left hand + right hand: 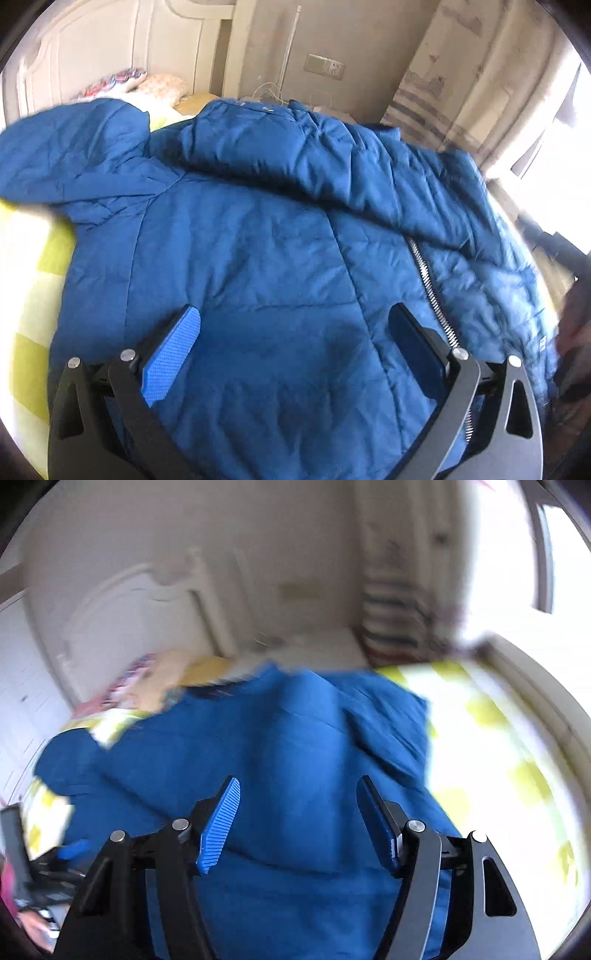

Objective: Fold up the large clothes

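Right wrist view blurred, blue jacket (295, 738) hem cut off, both grippers (297, 812) (295, 332) agape, empty.

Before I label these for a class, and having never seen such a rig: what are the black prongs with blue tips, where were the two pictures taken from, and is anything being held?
The prongs are hand-held grabbers, one in each of a person's hands, each with a camera looking along its jaws. One picture is from the left gripper, the other from the right gripper. Both look down on a blue padded jacket spread on a bed with a yellow-checked sheet; its zipper shows. Both pairs of jaws stand open above the fabric, holding nothing. The right view is blurred.
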A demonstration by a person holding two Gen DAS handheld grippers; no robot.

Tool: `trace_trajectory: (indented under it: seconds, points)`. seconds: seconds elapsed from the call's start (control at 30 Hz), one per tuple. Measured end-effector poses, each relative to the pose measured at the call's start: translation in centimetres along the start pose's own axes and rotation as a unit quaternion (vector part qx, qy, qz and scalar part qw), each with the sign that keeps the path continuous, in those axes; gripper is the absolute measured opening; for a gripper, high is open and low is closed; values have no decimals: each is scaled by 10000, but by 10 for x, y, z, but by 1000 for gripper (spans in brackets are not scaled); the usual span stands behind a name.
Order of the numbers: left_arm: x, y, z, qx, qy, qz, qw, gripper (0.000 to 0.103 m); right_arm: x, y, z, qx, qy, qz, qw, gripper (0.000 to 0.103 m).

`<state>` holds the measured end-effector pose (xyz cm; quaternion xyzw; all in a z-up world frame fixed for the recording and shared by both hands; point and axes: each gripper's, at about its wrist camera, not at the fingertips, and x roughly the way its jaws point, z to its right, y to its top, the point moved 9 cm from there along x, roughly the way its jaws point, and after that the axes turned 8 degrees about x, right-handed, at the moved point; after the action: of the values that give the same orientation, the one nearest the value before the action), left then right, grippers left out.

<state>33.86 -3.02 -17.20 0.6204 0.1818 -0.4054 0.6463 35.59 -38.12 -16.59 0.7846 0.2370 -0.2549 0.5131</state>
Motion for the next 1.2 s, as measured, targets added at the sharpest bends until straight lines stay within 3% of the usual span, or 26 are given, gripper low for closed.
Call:
trace_trajectory:
  seconds: [0.07, 0.17, 0.27, 0.3, 0.5, 0.53, 0.57, 0.6, 0.67, 0.77, 0.87, 0.93, 1.07, 1.13, 1.2]
  points:
    - [-2, 6, -6, -354, -332, -15, 9988, 101, 14, -7, 21, 375, 55, -122, 9992, 61]
    - [-2, 27, -33, -1356, -855, -35, 9871, 101, 17, 0, 30, 722, 359, -37, 9967, 60]
    - [10, 52, -59, -1893, -877, 52, 9780, 100, 18, -2, 25, 790, 463, 7, 9958, 60]
    - [18, 64, -67, -1989, -828, 75, 9765, 94, 16, -2, 24, 793, 482, 28, 9957, 60]
    - [65, 108, -76, -2078, -581, 176, 9763, 78, 6, -4, 25, 964, 709, 107, 9927, 60]
    - [66, 112, -75, -2049, -472, 220, 9774, 66, 5, -4, 26, 1028, 783, 110, 9916, 60]
    - [69, 112, -70, -1957, -533, 180, 9791, 30, 4, -5, 27, 1092, 829, 107, 9905, 60]
    - [68, 111, -65, -1977, -667, 189, 9778, 23, 3, -6, 28, 1140, 864, 100, 9897, 60]
    - [49, 109, -56, -2005, -812, 419, 9754, 18, 3, -5, 32, 1276, 970, 96, 9870, 60]
    - [2, 97, -33, -1650, -920, 761, 9790, 17, 3, -4, 35, 1365, 1017, 92, 9854, 60]
    - [-42, 65, -39, -1534, -535, 958, 9821, 17, 4, -4, 36, 1360, 1007, 92, 9855, 60]
    - [-41, 55, -49, -1498, -304, 894, 9842, 18, 4, -4, 35, 1343, 989, 87, 9860, 60]
    - [7, 27, -77, -1451, -301, 68, 9889, 34, 5, -4, 35, 1292, 892, 83, 9876, 60]
    - [10, 23, -79, -1508, -441, 140, 9875, 39, 5, -4, 35, 1288, 857, 85, 9879, 59]
    - [3, 24, -72, -1406, -588, 286, 9879, 59, 5, -4, 36, 1283, 820, 79, 9883, 59]
